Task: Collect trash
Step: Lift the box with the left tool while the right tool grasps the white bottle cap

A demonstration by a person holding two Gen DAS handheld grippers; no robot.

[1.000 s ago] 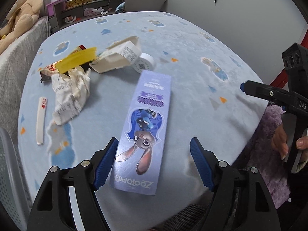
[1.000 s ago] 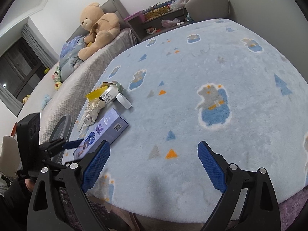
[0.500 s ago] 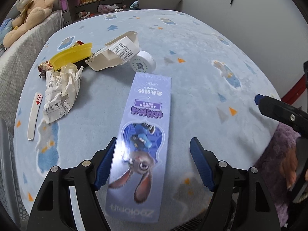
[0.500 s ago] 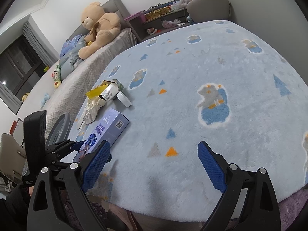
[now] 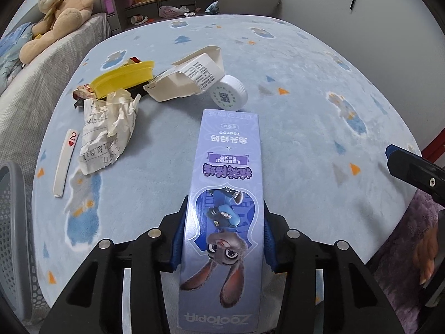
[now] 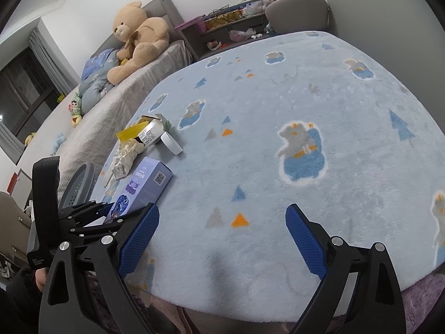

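A long purple Zootopia box (image 5: 226, 194) lies on the light-blue blanket (image 5: 306, 128), and my left gripper (image 5: 224, 236) is shut on its near end. Beyond it lie a white round lid (image 5: 229, 96), a torn white carton (image 5: 192, 79), a yellow plastic piece (image 5: 125, 79), crumpled paper (image 5: 107, 130) and a playing-card strip (image 5: 65, 167). My right gripper (image 6: 222, 239) is open and empty over the blanket's near edge, to the right of the box (image 6: 144, 183) and the left gripper (image 6: 91, 217).
A grey mesh basket (image 5: 11, 239) stands at the left edge; it also shows in the right wrist view (image 6: 79, 183). A teddy bear (image 6: 139, 36) sits on the grey bed behind. A grey chair (image 5: 247, 0) and cluttered shelves stand at the back.
My left gripper has moved forward along the purple box and closed on its near end. The right gripper has barely moved.
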